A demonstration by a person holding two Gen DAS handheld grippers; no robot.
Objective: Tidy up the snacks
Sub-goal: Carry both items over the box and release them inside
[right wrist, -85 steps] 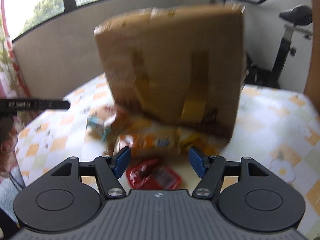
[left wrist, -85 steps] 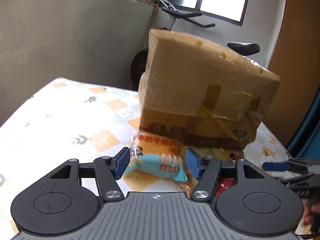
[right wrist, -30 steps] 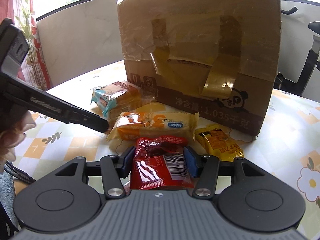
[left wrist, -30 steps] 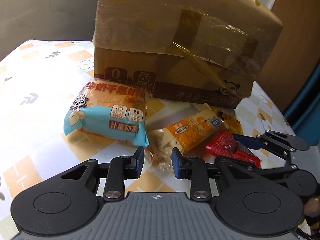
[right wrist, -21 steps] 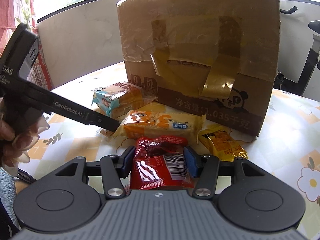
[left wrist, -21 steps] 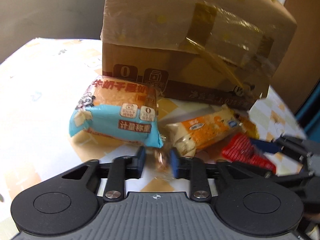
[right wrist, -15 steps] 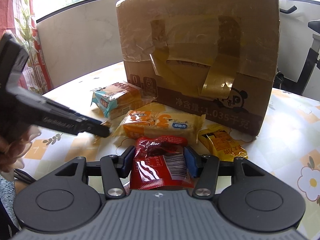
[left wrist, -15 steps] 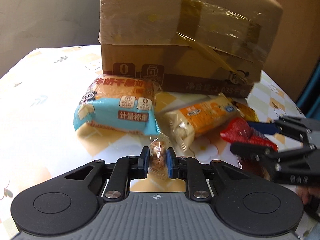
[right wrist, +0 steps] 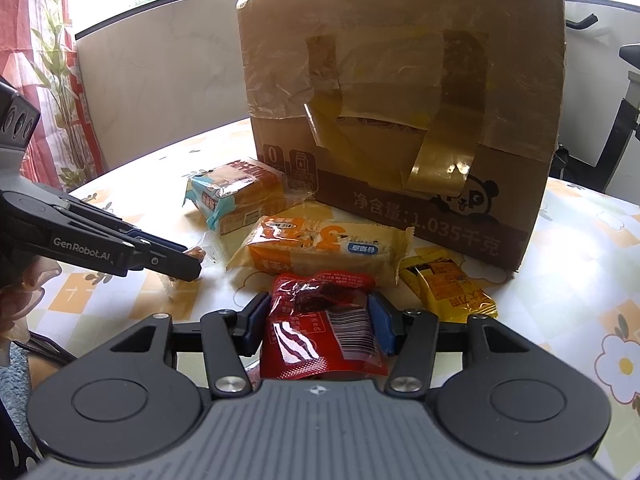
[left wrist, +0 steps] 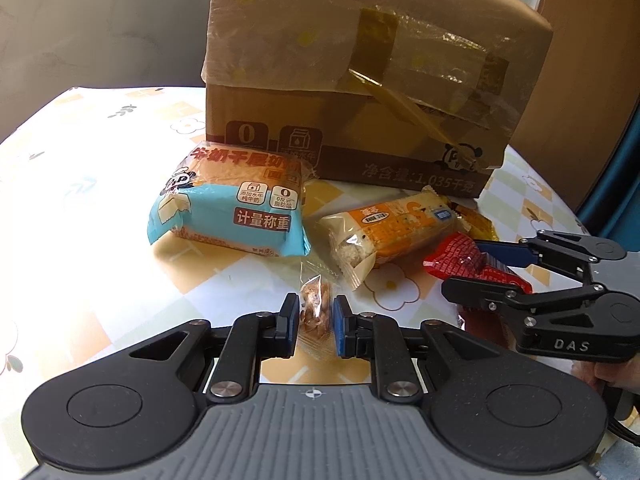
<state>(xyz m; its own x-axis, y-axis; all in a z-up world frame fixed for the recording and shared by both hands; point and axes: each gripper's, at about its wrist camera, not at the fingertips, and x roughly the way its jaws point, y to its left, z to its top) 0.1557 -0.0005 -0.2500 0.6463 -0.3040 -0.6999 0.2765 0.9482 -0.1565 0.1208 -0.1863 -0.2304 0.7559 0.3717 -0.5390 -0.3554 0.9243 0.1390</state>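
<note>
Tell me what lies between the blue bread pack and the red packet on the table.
The orange cracker pack lies between the blue bread pack and the red packet; both wrist views show it.

We are gripping the red packet [right wrist: 320, 332] between our right tool's [right wrist: 316, 320] blue pads. Our left tool [right wrist: 188, 266] is pinching a small clear-wrapped snack [right wrist: 196, 254]. An orange packet [right wrist: 320, 248], yellow packet [right wrist: 448, 288] and blue-wrapped cake [right wrist: 236, 194] are lying before the cardboard box [right wrist: 400, 100].

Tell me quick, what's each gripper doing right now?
Left gripper: shut on the small clear nut packet.
Right gripper: shut on the red foil snack packet.
</note>
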